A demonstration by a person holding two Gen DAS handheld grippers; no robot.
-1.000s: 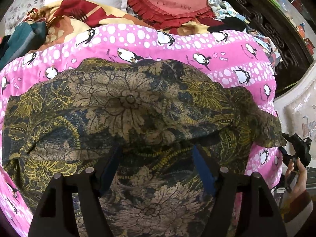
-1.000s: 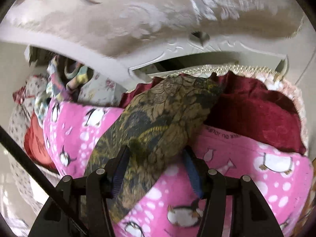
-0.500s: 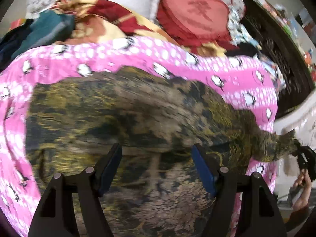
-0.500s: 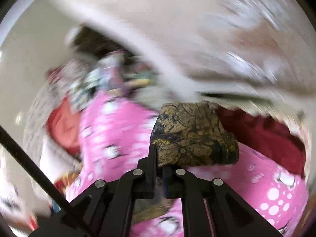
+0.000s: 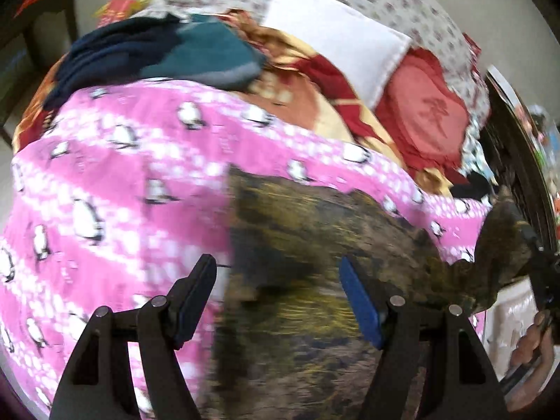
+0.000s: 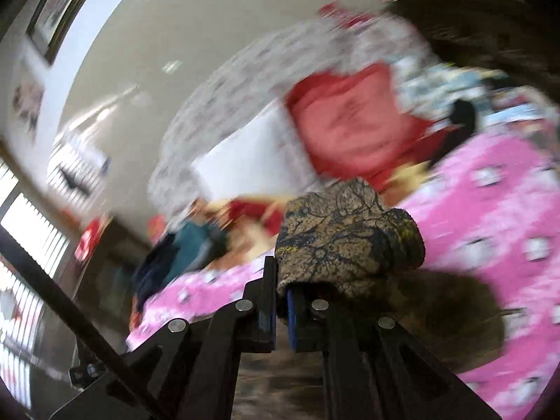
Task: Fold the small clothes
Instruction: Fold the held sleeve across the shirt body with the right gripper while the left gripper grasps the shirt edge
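Currently, the right tool [image 6: 280,309] is clamping one corner of the patterned garment [image 5: 315,245], jaws nearly closed on the fabric bunching ahead of its tips. The left tool [image 5: 278,297] is hovering wide open over the garment's near edge, gripping nothing. The garment is lying on the pink penguin blanket [image 5: 122,182] below both tools. Risk: the small bunched grip is likely slipping under tension, dropping the fold. No containers are showing.
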